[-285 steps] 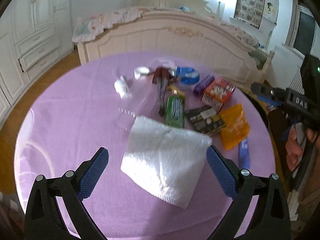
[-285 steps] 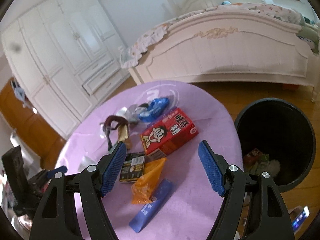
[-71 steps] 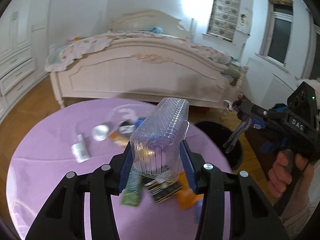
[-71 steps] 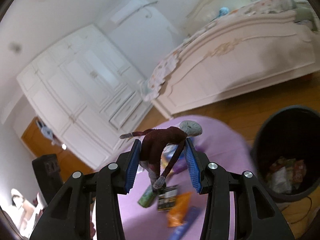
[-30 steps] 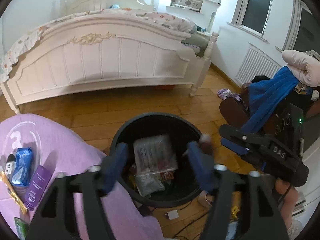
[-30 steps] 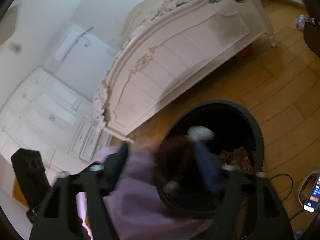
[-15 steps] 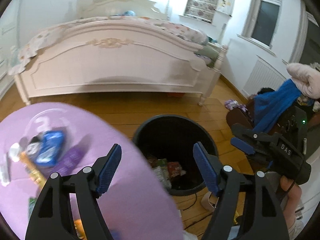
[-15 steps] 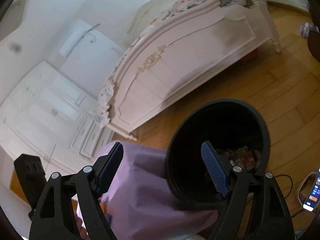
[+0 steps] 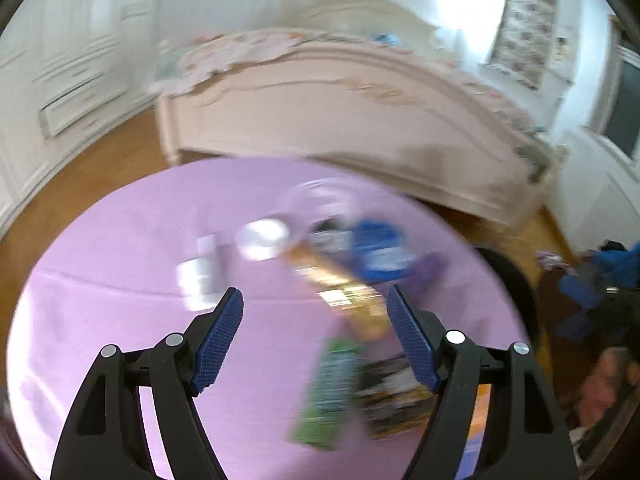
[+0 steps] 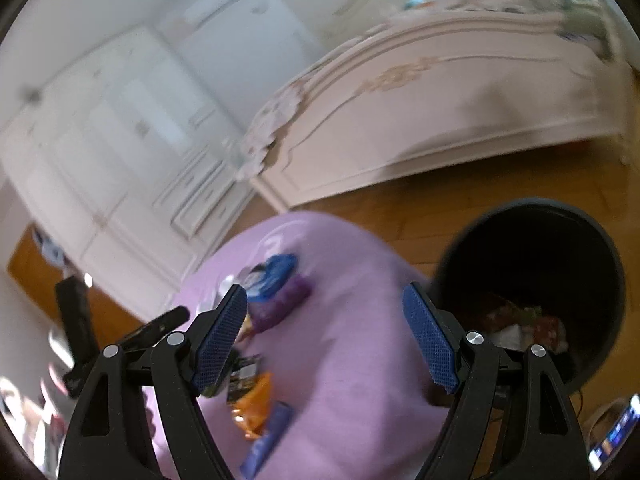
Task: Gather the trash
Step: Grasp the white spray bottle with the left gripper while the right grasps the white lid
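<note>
Left wrist view: the left hand-held gripper gapes wide, empty, above the purple table (blurred wrappers lie beyond). The right hand-held gripper, likewise wide and empty, hangs near the black bin on its right, trash inside.

Motion-blurred wrappers on the purple table, labels unreadable.

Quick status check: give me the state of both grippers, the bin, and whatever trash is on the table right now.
left gripper: jaws open, empty.
right gripper: jaws open, empty.
black bin: upright on the floor beside the table, trash inside.
green packet: lying flat on the purple table.
orange bag: lying on the table.
</note>
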Action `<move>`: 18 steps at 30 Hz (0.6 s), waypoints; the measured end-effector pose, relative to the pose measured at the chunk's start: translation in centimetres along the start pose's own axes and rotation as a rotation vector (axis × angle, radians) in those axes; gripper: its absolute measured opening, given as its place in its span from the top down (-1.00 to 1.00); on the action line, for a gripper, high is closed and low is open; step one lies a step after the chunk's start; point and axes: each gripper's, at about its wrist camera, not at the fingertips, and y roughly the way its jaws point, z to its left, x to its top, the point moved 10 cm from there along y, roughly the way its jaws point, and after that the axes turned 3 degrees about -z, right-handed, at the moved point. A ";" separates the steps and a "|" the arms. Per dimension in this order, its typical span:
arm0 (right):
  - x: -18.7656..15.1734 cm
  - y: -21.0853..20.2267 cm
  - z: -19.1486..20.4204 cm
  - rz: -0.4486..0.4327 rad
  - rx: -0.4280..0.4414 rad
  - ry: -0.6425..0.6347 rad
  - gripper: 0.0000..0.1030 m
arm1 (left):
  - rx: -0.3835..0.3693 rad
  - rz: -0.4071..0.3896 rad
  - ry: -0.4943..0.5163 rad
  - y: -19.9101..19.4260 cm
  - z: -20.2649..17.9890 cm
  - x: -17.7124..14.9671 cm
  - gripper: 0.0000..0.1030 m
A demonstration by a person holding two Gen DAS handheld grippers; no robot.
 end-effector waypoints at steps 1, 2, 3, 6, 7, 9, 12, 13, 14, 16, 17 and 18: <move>-0.1 0.7 1.1 0.015 0.002 -0.029 -0.54 | 0.016 0.008 -0.012 0.3 1.0 -0.2 -0.43; -0.2 1.4 2.1 0.030 0.003 -0.056 -0.53 | 0.041 0.020 -0.032 0.7 2.5 -0.4 -0.43; -0.3 2.4 3.4 0.052 0.005 -0.096 -0.53 | 0.059 0.031 -0.044 1.1 3.6 -0.6 -0.43; -0.6 5.0 6.7 0.110 0.010 -0.195 -0.49 | 0.109 0.064 -0.044 2.6 6.3 -1.2 -0.42; -0.7 5.9 7.8 0.130 0.014 -0.227 -0.45 | 0.111 0.076 -0.041 3.0 6.7 -1.4 -0.40; -1.0 7.9 9.9 0.168 0.016 -0.293 -0.41 | 0.115 0.098 -0.036 3.9 7.3 -1.7 -0.28; -1.3 11.1 12.6 0.221 0.020 -0.377 -0.41 | 0.107 0.111 -0.046 4.7 8.1 -1.8 -0.24; -1.5 11.9 13.2 0.233 0.017 -0.400 -0.41 | 0.107 0.102 -0.044 4.9 8.2 -1.6 -0.23; -1.7 12.9 13.8 0.248 0.015 -0.424 -0.41 | 0.107 0.100 -0.041 4.9 8.4 -1.6 -0.21; -2.4 14.9 15.0 0.286 0.014 -0.465 -0.41 | 0.106 0.091 -0.037 5.0 8.5 -1.3 -0.14; -2.7 16.1 15.7 0.305 0.012 -0.489 -0.38 | 0.102 0.083 -0.039 5.1 8.7 -1.2 -0.11; -3.1 16.9 15.9 0.319 0.011 -0.504 -0.37 | 0.101 0.073 -0.043 5.1 9.0 -1.0 -0.02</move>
